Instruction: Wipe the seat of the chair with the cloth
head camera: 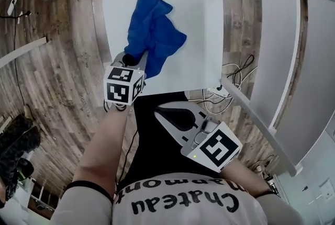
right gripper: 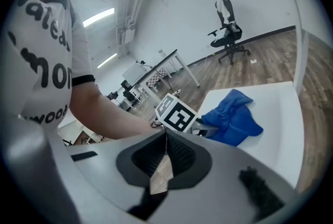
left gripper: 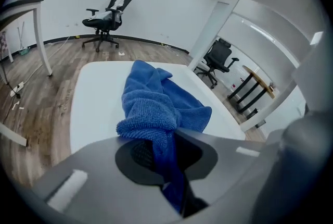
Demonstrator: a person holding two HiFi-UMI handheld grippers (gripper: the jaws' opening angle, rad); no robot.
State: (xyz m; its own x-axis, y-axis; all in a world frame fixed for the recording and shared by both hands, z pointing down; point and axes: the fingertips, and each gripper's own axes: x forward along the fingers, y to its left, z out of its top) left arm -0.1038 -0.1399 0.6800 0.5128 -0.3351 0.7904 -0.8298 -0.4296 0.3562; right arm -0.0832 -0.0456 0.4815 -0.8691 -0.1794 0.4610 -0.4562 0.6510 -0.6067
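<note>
Head view looks down on the white seat (head camera: 201, 25). The blue cloth (head camera: 154, 30) lies bunched on its left half, running from the far edge back toward the near left corner. The left gripper (head camera: 137, 59) is clamped on the cloth's near end, low over that corner. The right gripper (head camera: 166, 113) hangs by the person's body, off the seat and taking no part.

I'd judge the wiping to be at its start or in mid-stroke. The cloth is gripped and on the seat, but it is crumpled rather than spread, and the seat's right half is bare. No dirt or streaks show, so I can't say which parts are done. Most of the seat looks left to cover.

Left gripper view shows what the head view only hints at: a fold of cloth pinched between the jaws, with the rest heaped just beyond. Right gripper view shows its own jaws closed tip to tip with nothing between them. It also catches the cloth and the left gripper's marker cube (right gripper: 177, 113) from the side.
</note>
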